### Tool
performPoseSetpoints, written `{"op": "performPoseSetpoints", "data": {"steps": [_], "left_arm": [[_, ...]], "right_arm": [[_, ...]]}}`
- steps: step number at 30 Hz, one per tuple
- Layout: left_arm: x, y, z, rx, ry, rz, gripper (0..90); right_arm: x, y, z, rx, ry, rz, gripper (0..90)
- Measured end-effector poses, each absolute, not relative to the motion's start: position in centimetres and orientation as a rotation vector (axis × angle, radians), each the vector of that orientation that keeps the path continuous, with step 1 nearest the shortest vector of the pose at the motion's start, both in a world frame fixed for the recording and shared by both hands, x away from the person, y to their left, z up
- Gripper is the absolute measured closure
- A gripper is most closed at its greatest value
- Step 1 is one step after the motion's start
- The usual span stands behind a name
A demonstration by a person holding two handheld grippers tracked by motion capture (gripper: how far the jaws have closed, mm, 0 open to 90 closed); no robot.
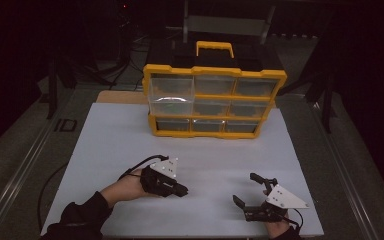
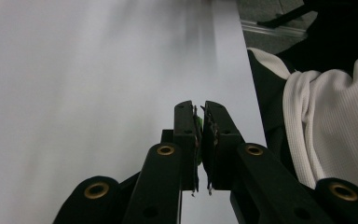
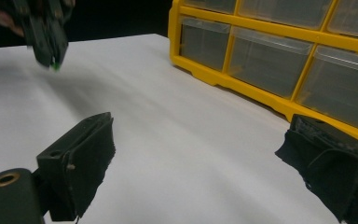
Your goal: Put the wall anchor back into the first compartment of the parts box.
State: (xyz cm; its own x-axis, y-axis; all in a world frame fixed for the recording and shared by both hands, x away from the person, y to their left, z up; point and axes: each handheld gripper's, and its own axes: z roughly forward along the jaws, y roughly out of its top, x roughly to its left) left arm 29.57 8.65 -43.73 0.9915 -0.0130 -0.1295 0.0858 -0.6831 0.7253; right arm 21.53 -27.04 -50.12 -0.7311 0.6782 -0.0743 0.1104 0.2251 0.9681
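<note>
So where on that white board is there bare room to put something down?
The widest free patch of the white board lies between the yellow drawer cabinet and the two grippers. The strips left and right of the cabinet are bare too. It is crowded at the near edge, around the left gripper and right gripper.

The left claw hangs over the white desk, jaws together, pointing toward the right claw, whose jaws gape wide. Well beyond both stands a yellow drawer organizer, its upper-left clear drawer pulled out.
</note>
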Motion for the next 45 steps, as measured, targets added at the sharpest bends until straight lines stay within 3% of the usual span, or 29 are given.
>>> {"op": "performPoseSetpoints", "data": {"steps": [20, 45], "left_arm": [[30.9, 10.9, -34.7, 2.277, -0.023, -0.054, 83.2], [33.3, 12.8, -26.2, 2.183, -0.014, 0.098, 83.2]], "right_arm": [[21.5, -27.0, -50.2, 0.719, 2.02, 1.527, 8.0], [21.6, -27.0, -50.2, 0.722, 2.02, 1.528, 8.0]]}}
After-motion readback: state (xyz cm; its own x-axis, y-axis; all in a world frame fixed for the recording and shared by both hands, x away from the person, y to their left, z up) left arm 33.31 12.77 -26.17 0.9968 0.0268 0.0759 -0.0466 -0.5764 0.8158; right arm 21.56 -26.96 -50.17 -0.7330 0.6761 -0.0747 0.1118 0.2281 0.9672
